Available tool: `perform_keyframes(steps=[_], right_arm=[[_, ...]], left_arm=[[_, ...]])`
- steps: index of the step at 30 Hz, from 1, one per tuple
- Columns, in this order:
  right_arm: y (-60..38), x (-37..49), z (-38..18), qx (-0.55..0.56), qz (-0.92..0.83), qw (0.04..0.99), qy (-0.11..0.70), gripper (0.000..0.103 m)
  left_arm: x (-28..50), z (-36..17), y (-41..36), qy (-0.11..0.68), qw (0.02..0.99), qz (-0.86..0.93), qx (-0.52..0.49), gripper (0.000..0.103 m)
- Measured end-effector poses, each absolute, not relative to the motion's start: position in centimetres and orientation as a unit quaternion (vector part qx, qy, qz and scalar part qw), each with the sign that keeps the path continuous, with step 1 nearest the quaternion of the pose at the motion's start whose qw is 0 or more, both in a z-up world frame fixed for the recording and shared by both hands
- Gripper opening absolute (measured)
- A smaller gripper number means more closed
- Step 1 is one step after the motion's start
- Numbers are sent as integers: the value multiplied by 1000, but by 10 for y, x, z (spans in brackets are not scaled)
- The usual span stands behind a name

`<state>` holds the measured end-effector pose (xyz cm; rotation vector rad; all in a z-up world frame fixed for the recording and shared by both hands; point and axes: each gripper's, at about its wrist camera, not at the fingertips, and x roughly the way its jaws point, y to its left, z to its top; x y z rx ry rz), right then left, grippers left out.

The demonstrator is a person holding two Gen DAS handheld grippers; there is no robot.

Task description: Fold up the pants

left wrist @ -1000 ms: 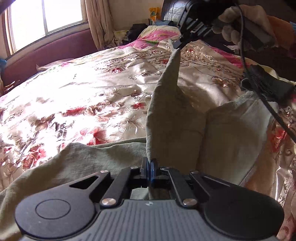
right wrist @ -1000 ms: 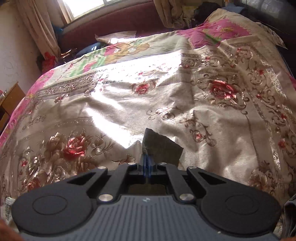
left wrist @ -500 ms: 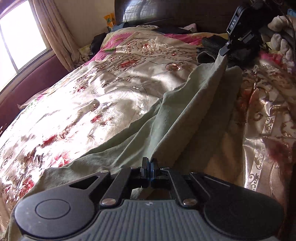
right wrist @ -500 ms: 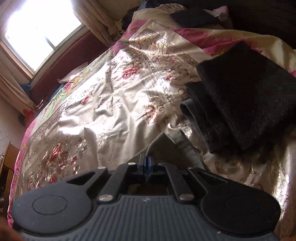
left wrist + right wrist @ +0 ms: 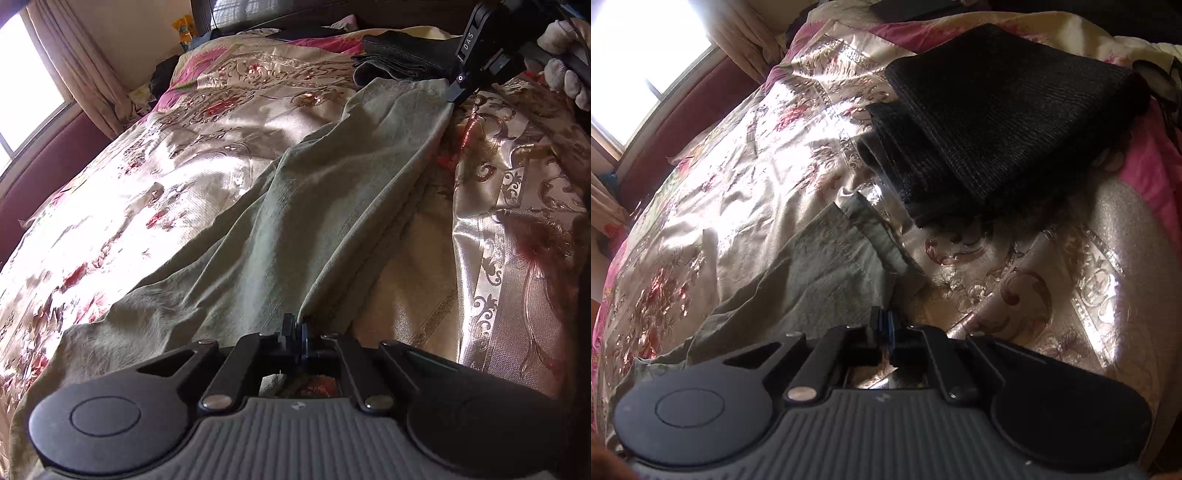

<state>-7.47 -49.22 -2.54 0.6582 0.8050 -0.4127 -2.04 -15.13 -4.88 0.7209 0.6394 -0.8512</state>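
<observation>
Olive-green pants [image 5: 280, 229] lie stretched along the floral bedspread, low on the bed. My left gripper [image 5: 295, 325] is shut on the near edge of the pants. My right gripper [image 5: 452, 96] shows at the far top right of the left wrist view, pinching the far edge of the pants. In the right wrist view that gripper [image 5: 885, 325] is shut on the pants [image 5: 820, 273], whose hemmed edge lies just in front of it on the bedspread.
A folded stack of black cloth [image 5: 990, 122] lies on the bedspread [image 5: 746, 173] just beyond the pants; it also shows in the left wrist view [image 5: 402, 55]. A window [image 5: 639, 55] and maroon bench are at the left. The headboard [image 5: 280, 11] is behind.
Both grippers have swung the pants to the right and lowered them from hanging to lying stretched on the bed near the black stack. Both stay shut on the cloth.
</observation>
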Motion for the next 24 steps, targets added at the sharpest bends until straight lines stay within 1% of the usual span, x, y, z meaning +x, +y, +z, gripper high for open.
perform_keyframes(steps=[2, 3, 5, 7, 8, 9, 10, 12, 16, 17, 18, 19, 20, 21, 24], right_arm=[[-490, -76, -18, 304, -199, 849, 385, 10], [-485, -77, -10, 280, -203, 858, 379, 10], [-476, -77, 6, 230, -211, 878, 364, 10], [-474, -65, 18, 205, -188, 894, 350, 14], [-477, -56, 20, 206, -176, 897, 349, 25], [-480, -44, 19, 205, -163, 898, 352, 41], [-482, -31, 17, 196, -150, 900, 359, 45], [-485, -8, 11, 168, -142, 905, 365, 46], [-492, 31, -14, 137, -141, 888, 416, 46], [-493, 35, -20, 138, -140, 883, 427, 46], [-494, 38, -25, 141, -139, 879, 434, 46], [-495, 39, -30, 146, -135, 876, 439, 38], [-494, 40, -34, 151, -131, 874, 442, 26], [-494, 40, -35, 157, -128, 873, 443, 6], [-494, 31, -21, 170, -133, 889, 404, 4]], left_arm=[[-22, -46, -149, 298, 800, -400, 333, 22], [-22, -43, -147, 298, 801, -402, 330, 27], [-23, -37, -140, 299, 803, -405, 319, 28], [-20, -32, -138, 302, 805, -405, 311, 29], [-19, -28, -136, 305, 805, -408, 306, 30], [-18, -25, -136, 306, 805, -411, 299, 30], [-17, -20, -134, 307, 804, -417, 293, 31], [-18, -11, -132, 302, 799, -434, 288, 37], [-22, 5, -132, 284, 790, -461, 289, 40], [-21, 7, -132, 282, 790, -463, 286, 43], [-19, 8, -134, 280, 791, -465, 282, 47], [-15, 7, -136, 277, 794, -464, 281, 48], [-11, 5, -139, 272, 797, -461, 280, 49], [-5, 0, -143, 270, 801, -454, 281, 49], [16, -11, -153, 272, 816, -433, 269, 49]])
